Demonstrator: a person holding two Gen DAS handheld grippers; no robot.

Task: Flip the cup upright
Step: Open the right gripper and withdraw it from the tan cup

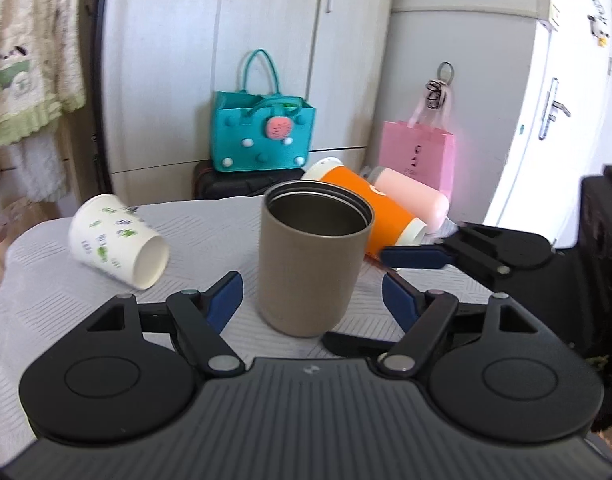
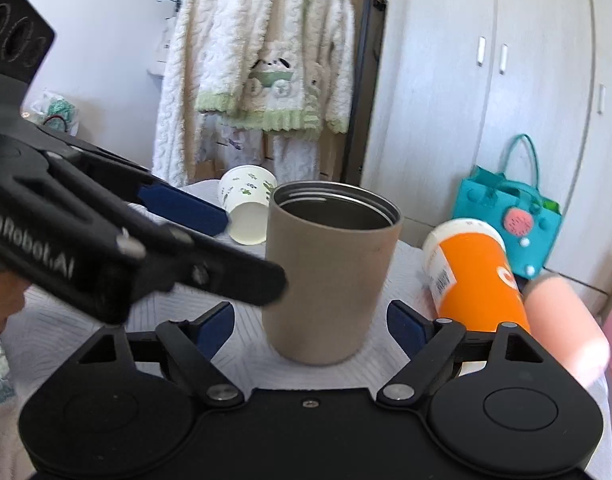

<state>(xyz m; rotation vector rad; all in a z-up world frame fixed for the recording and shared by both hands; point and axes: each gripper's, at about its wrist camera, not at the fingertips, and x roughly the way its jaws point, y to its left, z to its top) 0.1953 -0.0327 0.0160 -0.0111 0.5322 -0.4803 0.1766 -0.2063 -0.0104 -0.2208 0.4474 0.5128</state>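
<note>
Left gripper nearest in left wrist view, released, blue fingers spread wide either side of tan cup without touching; tan cup upright at 12 o'clock, mouth up, steel inside visible, standing on grey-white tablecloth; right gripper entering from 3 o'clock, only one blue fingertip clearly visible here, just beside the tan cup's right wall; in right wrist view right gripper likewise released, blue pads apart around the tan cup, gap on both sides; left gripper crossing in from 9 o'clock, black linkage overlapping the cup's left wall in view, contact unclear; further out, paper cup with green print on its side at 10 o'clock, mouth toward camera; orange cup on its side at 1 o'clock, just behind the tan cup; pink bottle lying beside the orange cup, touching or nearly so; beyond table edge, teal bag at 12 o'clock on a dark case; pink paper bag at 1 o'clock, hanging against wall; grey wardrobe farthest back; fluffy white garment hanging at 12 o'clock in right wrist view.
</note>
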